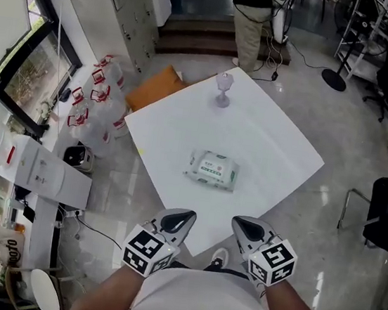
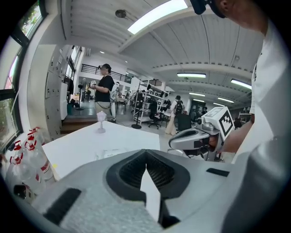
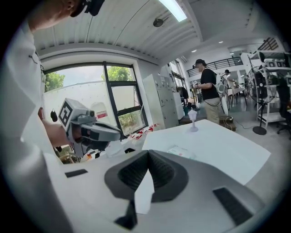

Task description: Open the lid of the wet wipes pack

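The wet wipes pack (image 1: 212, 170), white with green print, lies flat in the middle of the white table (image 1: 272, 150). It also shows as a low pack (image 2: 109, 154) in the left gripper view and as a pack (image 3: 179, 151) in the right gripper view. My left gripper (image 1: 181, 219) and right gripper (image 1: 244, 227) hover side by side over the table's near corner, close to my body and well short of the pack. Both are shut with nothing between their jaws. Each gripper view shows the other gripper beside it.
A clear stemmed glass (image 1: 222, 89) stands at the table's far corner. A person (image 1: 250, 23) stands beyond it. Red-capped bottles (image 1: 96, 99) and flat cardboard (image 1: 155, 85) lie on the floor at left, a white box (image 1: 46, 170) nearer. A dark chair (image 1: 385, 211) stands at right.
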Tool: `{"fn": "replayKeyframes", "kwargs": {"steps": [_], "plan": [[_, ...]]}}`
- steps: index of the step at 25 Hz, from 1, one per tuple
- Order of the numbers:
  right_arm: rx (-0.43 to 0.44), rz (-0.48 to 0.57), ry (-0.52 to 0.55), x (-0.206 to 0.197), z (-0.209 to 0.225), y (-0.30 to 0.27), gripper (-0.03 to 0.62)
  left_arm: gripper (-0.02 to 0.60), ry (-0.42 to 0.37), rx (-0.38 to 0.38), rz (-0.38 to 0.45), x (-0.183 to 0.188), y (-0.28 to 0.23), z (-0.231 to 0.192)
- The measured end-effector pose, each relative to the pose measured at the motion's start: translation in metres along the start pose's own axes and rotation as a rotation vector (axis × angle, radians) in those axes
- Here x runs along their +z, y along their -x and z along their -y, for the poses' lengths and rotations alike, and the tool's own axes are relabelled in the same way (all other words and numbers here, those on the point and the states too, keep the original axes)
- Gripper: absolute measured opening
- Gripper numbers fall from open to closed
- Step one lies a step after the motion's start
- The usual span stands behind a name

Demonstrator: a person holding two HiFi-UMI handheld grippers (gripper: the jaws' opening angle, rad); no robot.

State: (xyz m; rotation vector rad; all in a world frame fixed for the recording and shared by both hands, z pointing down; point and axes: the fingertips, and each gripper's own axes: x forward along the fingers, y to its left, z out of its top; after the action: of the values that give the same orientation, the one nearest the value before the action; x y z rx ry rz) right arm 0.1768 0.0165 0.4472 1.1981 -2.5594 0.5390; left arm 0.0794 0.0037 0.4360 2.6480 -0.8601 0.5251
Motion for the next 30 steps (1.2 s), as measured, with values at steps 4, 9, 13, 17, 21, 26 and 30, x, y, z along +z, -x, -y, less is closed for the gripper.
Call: {"fn": "replayKeyframes", "kwargs": {"steps": [4,9,13,17,21,26,30], "plan": [[0.008,-0.011,0.004,0.0,0.018,-0.012,0.006,0.0,0.015,0.027,-0.024,-0.006,-0.005,-0.011],[-0.025,-0.002,-0.002,0.007,0.023,-0.029,0.006,0.0,0.02,-0.003,-0.035,-0.007,-0.015,-0.033],[-0.083,0.008,-0.025,0.019,0.018,-0.038,0.006,0.0,-0.018,-0.064,-0.035,0.007,-0.016,-0.046],[-0.118,0.008,-0.006,0.026,0.01,-0.051,0.006,0.0,-0.056,-0.103,-0.033,0.014,-0.016,-0.06],[-0.155,0.001,0.021,0.027,0.008,-0.061,0.008,0.0,-0.062,-0.131,-0.045,0.005,-0.017,-0.068],[-0.186,-0.001,0.03,0.029,0.004,-0.07,0.008,0.0,-0.09,-0.168,-0.057,0.001,-0.011,-0.072],[-0.199,-0.008,0.047,0.032,0.0,-0.074,0.008,0.0,-0.082,-0.16,-0.053,0.001,-0.006,-0.084]]}}
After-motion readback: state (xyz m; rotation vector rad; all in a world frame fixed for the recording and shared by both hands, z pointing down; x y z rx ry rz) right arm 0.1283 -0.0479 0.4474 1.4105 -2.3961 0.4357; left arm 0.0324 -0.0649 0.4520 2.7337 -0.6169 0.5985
